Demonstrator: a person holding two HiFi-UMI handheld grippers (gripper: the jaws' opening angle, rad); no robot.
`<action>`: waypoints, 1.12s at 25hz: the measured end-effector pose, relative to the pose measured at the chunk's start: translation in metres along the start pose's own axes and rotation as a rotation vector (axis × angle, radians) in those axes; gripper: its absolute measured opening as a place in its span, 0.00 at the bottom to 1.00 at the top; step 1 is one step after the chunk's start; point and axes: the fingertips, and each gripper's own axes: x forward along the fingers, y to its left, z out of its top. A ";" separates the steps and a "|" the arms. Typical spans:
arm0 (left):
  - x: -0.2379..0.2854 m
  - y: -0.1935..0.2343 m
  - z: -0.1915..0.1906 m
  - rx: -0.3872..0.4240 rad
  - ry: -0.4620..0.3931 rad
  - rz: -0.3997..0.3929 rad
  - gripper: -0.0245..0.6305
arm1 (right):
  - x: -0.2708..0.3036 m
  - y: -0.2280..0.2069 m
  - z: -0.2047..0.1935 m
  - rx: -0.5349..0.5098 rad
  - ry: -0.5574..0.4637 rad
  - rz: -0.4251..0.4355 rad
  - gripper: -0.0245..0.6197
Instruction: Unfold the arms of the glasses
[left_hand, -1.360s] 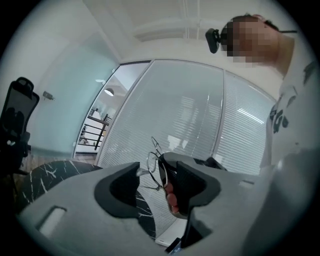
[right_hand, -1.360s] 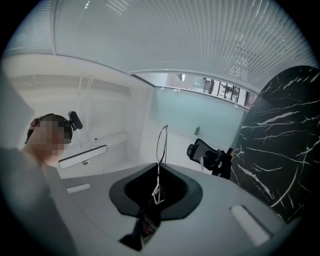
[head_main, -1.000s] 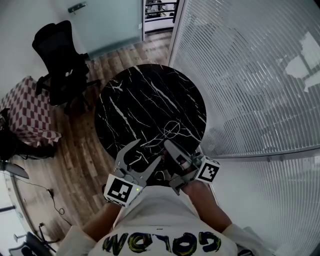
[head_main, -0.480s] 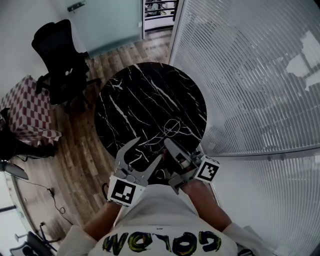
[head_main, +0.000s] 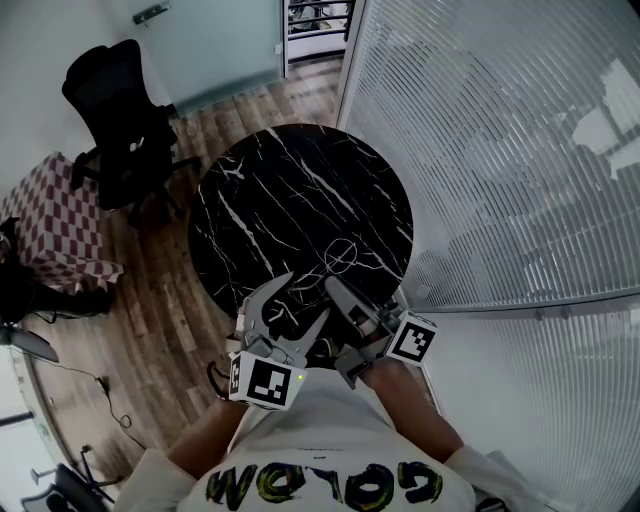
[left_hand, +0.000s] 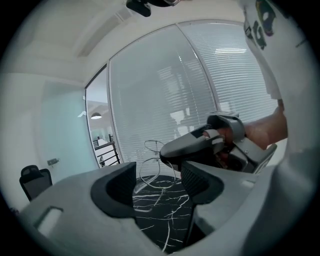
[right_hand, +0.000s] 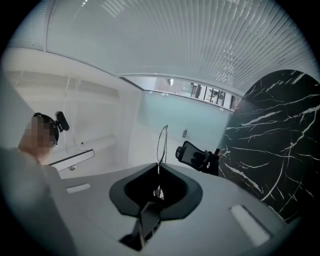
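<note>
We're looking at an office, a small meeting corner: a black swivel chair (head_main: 120, 110) by a frosted glass door (head_main: 220, 45), slatted blinds (head_main: 500, 150) along the glass wall, and a round black marble table (head_main: 300, 190) on a wood floor (head_main: 170, 300).

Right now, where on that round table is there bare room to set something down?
Almost the whole black marble table is bare: the middle, the far edge toward the office chair, the side by the blinds. Only the near edge is crowded: there the right gripper pinches the glasses and the left gripper hovers, jaws apart.
</note>
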 end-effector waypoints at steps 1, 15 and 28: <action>0.000 0.001 0.000 0.002 -0.002 0.005 0.47 | 0.000 -0.001 0.000 0.000 0.001 -0.003 0.05; 0.003 0.002 -0.006 0.032 0.010 0.011 0.38 | 0.004 0.000 -0.001 0.058 -0.005 0.022 0.05; 0.002 0.006 -0.004 -0.056 -0.009 -0.019 0.37 | 0.007 0.007 -0.001 0.068 -0.002 0.091 0.12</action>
